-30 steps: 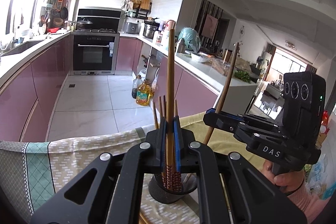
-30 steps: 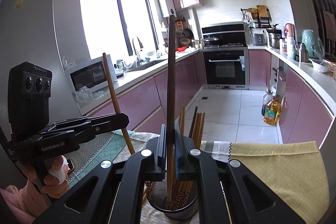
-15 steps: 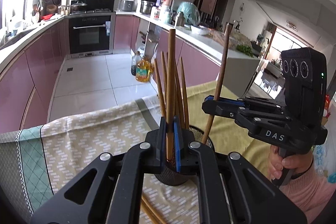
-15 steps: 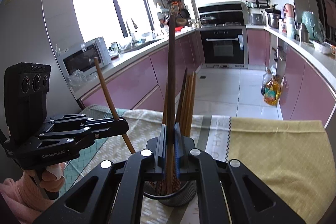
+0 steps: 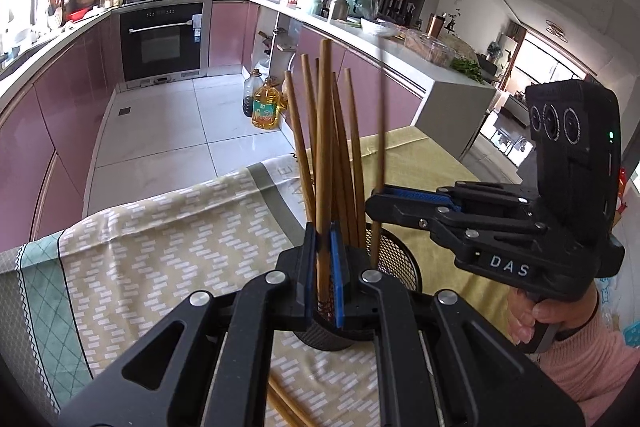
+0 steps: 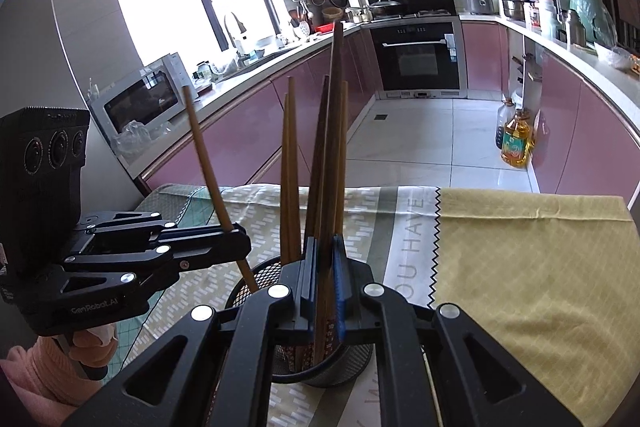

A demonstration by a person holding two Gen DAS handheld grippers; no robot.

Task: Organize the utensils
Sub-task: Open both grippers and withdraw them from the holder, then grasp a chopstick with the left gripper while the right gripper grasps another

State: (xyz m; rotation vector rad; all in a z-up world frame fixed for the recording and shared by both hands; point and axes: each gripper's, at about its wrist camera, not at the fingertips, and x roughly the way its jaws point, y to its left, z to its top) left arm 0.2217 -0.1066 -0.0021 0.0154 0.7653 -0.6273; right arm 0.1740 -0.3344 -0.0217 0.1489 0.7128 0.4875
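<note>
A black mesh holder (image 5: pixel 400 259) (image 6: pixel 348 363) stands on the tablecloth with several wooden chopsticks (image 5: pixel 348 147) upright in it. My left gripper (image 5: pixel 322 227) (image 6: pixel 240 243) is shut on a light wooden chopstick (image 5: pixel 324 127) (image 6: pixel 204 163) whose lower end dips into the holder. My right gripper (image 6: pixel 324 243) (image 5: pixel 376 195) holds a dark chopstick (image 6: pixel 334 107) (image 5: pixel 380 131) upright over the holder, its lower end inside the rim. Its jaws are just starting to open, with the chopstick still between the pads.
Loose chopsticks (image 5: pixel 288 403) lie on the patterned cloth (image 5: pixel 180 227) near the table's front edge. A yellow cloth (image 6: pixel 540 267) covers the table's right part. An oil bottle (image 6: pixel 516 143) stands on the floor past the far edge. A hand (image 5: pixel 532 319) grips each handle.
Both grippers have sunk toward the holder and tilted further down, bringing their chopsticks' lower ends into it. The holder now sits higher and fuller in both views.
</note>
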